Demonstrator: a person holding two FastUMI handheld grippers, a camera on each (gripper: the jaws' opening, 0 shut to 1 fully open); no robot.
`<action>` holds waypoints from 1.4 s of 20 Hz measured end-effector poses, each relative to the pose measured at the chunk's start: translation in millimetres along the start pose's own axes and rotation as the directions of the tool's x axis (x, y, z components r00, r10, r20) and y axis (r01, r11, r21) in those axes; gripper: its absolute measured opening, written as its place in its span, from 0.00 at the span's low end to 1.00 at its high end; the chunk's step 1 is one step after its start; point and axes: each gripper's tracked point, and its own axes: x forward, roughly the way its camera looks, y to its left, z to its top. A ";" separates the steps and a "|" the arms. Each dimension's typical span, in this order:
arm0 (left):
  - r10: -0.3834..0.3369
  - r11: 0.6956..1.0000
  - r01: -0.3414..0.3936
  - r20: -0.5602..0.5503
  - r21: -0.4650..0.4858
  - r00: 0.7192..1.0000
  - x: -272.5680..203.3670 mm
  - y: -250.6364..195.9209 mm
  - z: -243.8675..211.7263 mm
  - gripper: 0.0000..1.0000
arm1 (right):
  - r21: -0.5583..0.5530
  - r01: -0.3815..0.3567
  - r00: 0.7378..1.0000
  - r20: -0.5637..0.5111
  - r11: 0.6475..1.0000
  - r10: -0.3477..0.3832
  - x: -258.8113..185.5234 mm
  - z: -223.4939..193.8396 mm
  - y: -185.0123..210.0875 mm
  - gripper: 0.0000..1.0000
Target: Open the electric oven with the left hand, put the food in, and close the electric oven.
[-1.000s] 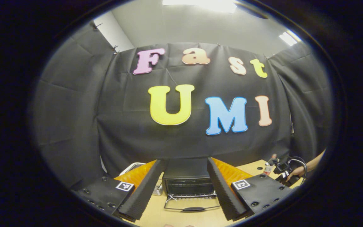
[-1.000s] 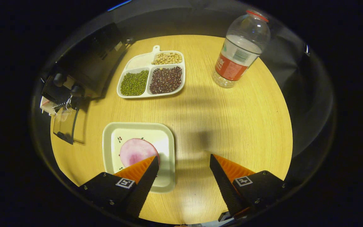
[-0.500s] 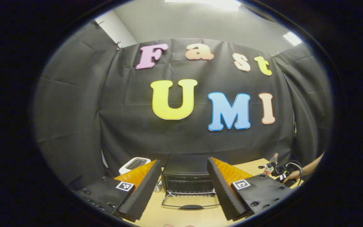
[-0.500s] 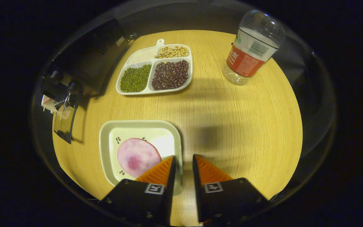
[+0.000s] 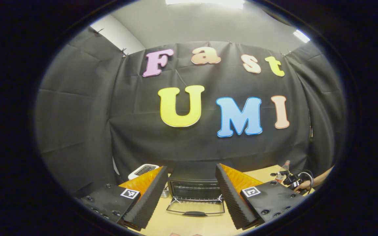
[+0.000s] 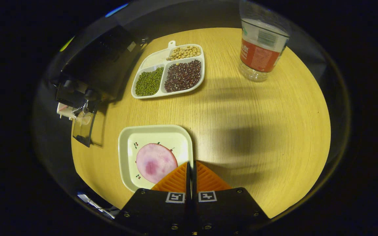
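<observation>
Right gripper (image 6: 191, 167) pinches the plate (image 6: 156, 131) rim; left gripper (image 5: 190, 188) is spread, with the open oven (image 5: 195, 185) ahead. We judge the thin grip risky: tilting could slide the ham (image 6: 156, 163) off.

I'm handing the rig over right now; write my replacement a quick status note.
Left gripper: open, hanging in front of the small black electric oven, whose glass door lies folded down on the wooden table.
Right gripper: fingers closed at the rim of the square pale plate carrying the round pink food slice; whether it pinches the rim is unclear.
Done: oven opened.
Left: put food in, close door.
</observation>
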 end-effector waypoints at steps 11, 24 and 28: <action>-0.097 0.995 0.098 0.014 -0.034 0.995 14.2 20.9 7.7 1.00 | 0.223 -0.149 0.986 0.113 0.963 0.126 -10.5 -10.8 13.9 0.00; -0.177 0.982 0.175 -0.023 -0.074 0.984 48.5 50.1 -22.6 1.00 | 0.074 0.151 0.988 0.020 0.986 -0.153 7.9 -15.0 16.7 0.23; -0.188 0.979 0.185 -0.025 -0.084 0.982 53.7 40.4 -26.1 1.00 | -0.061 0.205 0.979 0.009 0.977 -0.205 0.6 -19.8 21.1 0.21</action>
